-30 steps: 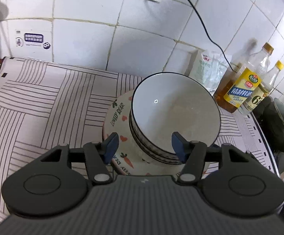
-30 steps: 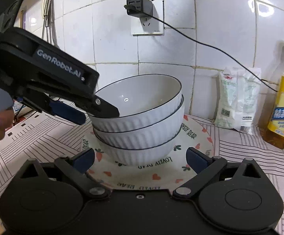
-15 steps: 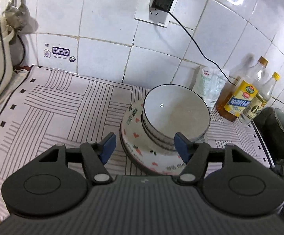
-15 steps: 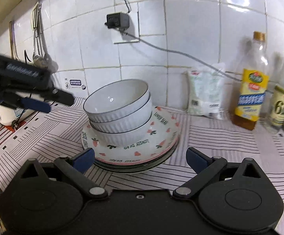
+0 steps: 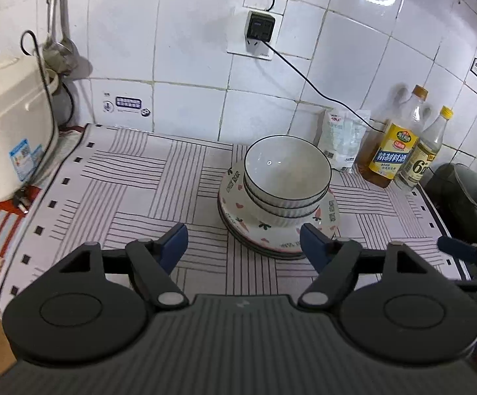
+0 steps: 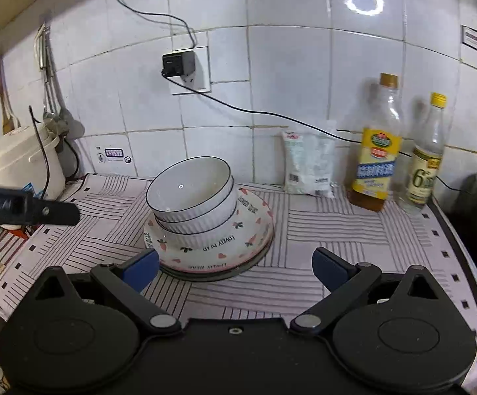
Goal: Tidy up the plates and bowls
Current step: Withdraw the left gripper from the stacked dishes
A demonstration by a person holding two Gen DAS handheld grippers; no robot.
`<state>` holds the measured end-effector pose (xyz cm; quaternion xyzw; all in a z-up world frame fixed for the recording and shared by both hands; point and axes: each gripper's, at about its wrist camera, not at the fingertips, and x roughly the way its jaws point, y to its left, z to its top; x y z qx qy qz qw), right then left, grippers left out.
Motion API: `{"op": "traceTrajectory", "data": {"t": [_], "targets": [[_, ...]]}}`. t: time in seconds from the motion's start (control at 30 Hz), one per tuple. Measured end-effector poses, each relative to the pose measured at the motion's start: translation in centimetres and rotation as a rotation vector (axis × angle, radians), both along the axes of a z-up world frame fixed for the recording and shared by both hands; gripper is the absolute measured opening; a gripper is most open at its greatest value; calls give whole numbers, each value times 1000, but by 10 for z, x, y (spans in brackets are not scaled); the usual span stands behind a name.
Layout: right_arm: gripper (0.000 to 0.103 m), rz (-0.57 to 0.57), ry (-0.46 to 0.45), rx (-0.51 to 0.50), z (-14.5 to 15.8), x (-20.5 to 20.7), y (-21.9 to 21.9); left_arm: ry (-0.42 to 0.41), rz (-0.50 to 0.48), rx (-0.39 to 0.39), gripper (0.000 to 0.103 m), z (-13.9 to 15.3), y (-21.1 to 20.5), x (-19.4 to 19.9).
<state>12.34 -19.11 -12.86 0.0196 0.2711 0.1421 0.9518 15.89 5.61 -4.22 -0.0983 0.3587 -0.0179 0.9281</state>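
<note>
Three white ribbed bowls with dark rims [image 5: 288, 181] [image 6: 192, 202] are nested on a stack of patterned plates [image 5: 329, 217] [image 6: 255, 227] on the striped counter mat. My left gripper [image 5: 243, 243] is open and empty, held back from the stack on its near side. My right gripper [image 6: 235, 265] is open and empty, also short of the stack. One finger of the left gripper shows at the left of the right wrist view [image 6: 41, 212], and a blue fingertip of the right gripper [image 5: 457, 250] shows at the right of the left wrist view.
A white rice cooker [image 5: 8, 125] [image 6: 18, 161] stands at the left. A white bag [image 6: 307, 161], two bottles [image 6: 375, 144] [image 6: 426, 154] and a dark pot [image 5: 465, 200] stand at the right. A plugged socket [image 6: 182, 64] and cable are on the tiled wall.
Both grippers have pulled back and up from the bowl stack, which now looks smaller and farther. The left gripper no longer hovers over the top bowl. The stack has not moved.
</note>
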Motion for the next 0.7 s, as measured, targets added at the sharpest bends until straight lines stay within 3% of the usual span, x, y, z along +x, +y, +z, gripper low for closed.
{"op": "traceTrajectory", "data": {"t": [0.2, 0.3, 0.43, 0.7], "targets": [[103, -68, 38, -3, 23, -20, -6, 5, 9, 34, 85, 16, 0, -25], [103, -108, 88, -72, 30, -22, -1, 5, 8, 50, 94, 21, -2, -33], [103, -137, 110, -153, 36, -27, 5, 12, 17, 77, 95, 28, -4, -41], [103, -127, 129, -58, 48, -46, -4, 43, 32, 117, 95, 37, -1, -52]]}}
